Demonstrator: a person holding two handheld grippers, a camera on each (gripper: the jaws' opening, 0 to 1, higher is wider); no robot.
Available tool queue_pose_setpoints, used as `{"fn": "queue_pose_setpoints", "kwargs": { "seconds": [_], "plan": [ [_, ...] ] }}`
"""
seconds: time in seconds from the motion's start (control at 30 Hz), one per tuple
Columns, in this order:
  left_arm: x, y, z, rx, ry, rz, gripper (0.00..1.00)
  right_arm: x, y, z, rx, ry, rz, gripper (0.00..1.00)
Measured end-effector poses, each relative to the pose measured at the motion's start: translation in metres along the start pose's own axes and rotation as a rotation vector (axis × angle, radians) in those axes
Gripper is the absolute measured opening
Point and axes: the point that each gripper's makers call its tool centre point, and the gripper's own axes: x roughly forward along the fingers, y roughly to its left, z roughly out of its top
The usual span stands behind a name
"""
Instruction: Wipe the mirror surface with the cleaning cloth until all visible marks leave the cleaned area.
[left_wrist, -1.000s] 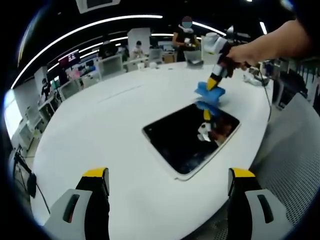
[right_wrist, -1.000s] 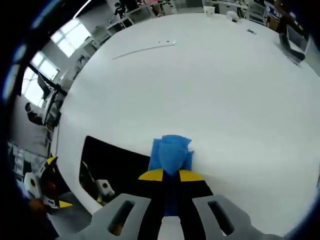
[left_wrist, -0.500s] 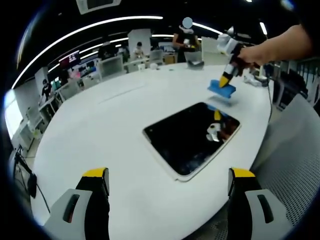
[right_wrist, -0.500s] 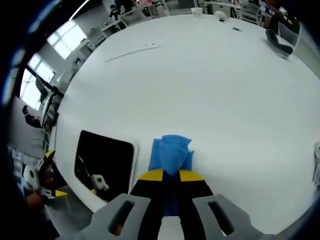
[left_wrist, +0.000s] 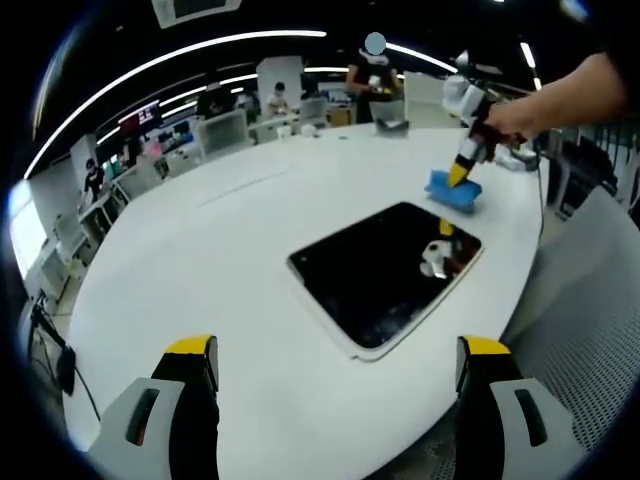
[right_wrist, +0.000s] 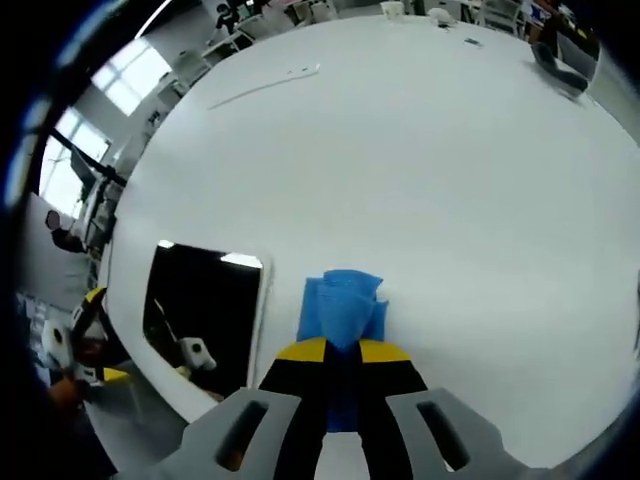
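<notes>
beside the mirror, right tongs clamping blue cloth

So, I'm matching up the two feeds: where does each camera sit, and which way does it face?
Left gripper view: rides on the left claw, whose jaws stand wide apart, looking across the white table at the mirror; the person's arm holds the right claw with the blue cloth.
Right gripper view: rides on the right claw, looking down past the cloth at the table.
Shared: table, cloth and mirror.
</notes>
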Motion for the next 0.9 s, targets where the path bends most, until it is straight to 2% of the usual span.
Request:
{"fn": "queue_pose_setpoints", "kwargs": {
  "seconds": [0.13,0.23,0.33,0.57,0.7,0.8,0.83,0.87,0.9],
  "plan": [
    [0.0,0.001,0.0,0.005,0.003,0.008,0.99,0.006,-0.003,-0.007,0.004,0.015,-0.002,0.05],
    [0.0,0.003,-0.001,-0.001,0.007,0.018,0.99,0.007,-0.005,-0.01,-0.045,0.003,-0.016,0.06],
    [-0.001,0.004,-0.002,0.001,0.013,0.022,0.99,0.009,-0.005,-0.014,-0.059,0.008,-0.025,0.07],
    [-0.001,0.006,-0.003,0.006,0.017,0.033,0.99,0.01,-0.005,-0.013,-0.146,-0.019,-0.061,0.08],
    [-0.002,0.009,-0.003,0.002,0.013,0.044,0.99,0.008,-0.004,-0.014,-0.161,-0.014,-0.062,0.08],
    [-0.002,0.011,-0.003,-0.005,0.014,0.051,0.99,0.005,0.002,-0.016,-0.174,-0.049,-0.019,0.14],
    [-0.003,0.011,-0.003,-0.008,0.012,0.05,0.99,0.004,0.006,-0.016,-0.176,-0.068,-0.001,0.2],
    [-0.003,0.011,-0.003,-0.013,0.007,0.047,0.99,0.002,0.009,-0.012,-0.191,-0.1,0.012,0.24],
    [-0.003,0.009,0.0,-0.019,-0.007,0.036,0.99,-0.002,0.013,-0.003,-0.26,-0.16,0.032,0.27]
  ]
}}
